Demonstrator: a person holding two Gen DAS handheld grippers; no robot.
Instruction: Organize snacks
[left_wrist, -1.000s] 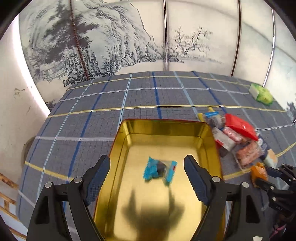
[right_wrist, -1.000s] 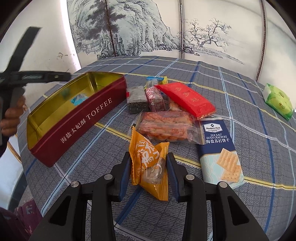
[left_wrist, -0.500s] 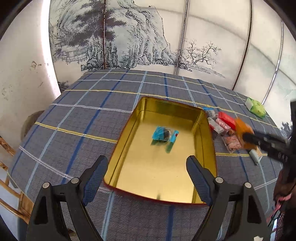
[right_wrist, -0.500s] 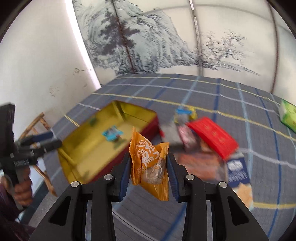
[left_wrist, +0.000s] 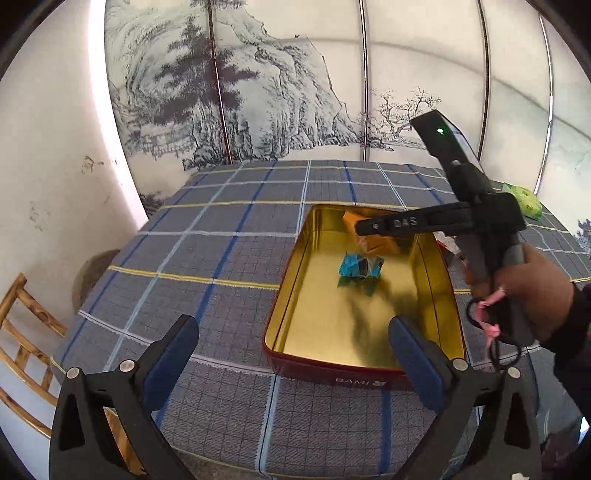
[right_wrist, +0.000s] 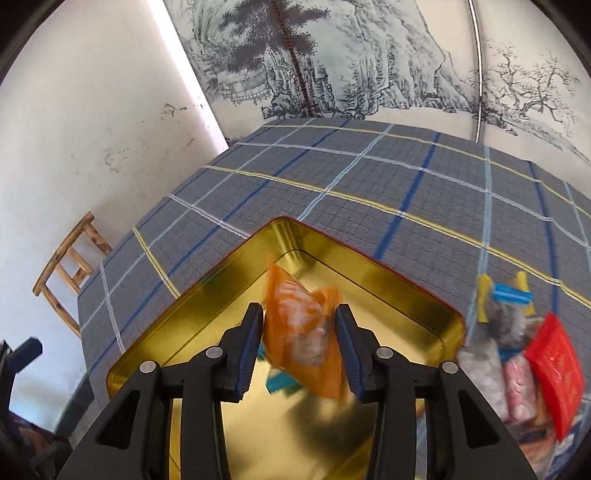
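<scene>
Since half a second ago we have carried the orange snack packet (right_wrist: 304, 338) from beside the tin (left_wrist: 284, 291) to above its gold floor; the right claw (right_wrist: 300, 345) now hangs over the far half of the tin, its pads pressed against both sides of the packet, which is blurred in the right wrist view. In the left wrist view the packet (left_wrist: 384, 245) shows just behind the right claw's finger, a little beyond the blue-wrapped snack (left_wrist: 360, 266) that lies on the tin floor. The left claw (left_wrist: 291, 350) has drawn back toward the tin's near wall; it stands wide open with nothing between its pads.

Around the tin, the checked tabletop (left_wrist: 221, 258) lies bare on the left side and beyond the far wall. On the tin's right side, the remaining snacks (right_wrist: 517, 354) sit in a heap close against the wall, the red packet (right_wrist: 556, 373) on the heap's outer edge. A green packet (left_wrist: 524, 197) lies well apart from the tin, near the tabletop's far right edge. A wooden chair (right_wrist: 68, 266) stands off the tabletop's left edge.
</scene>
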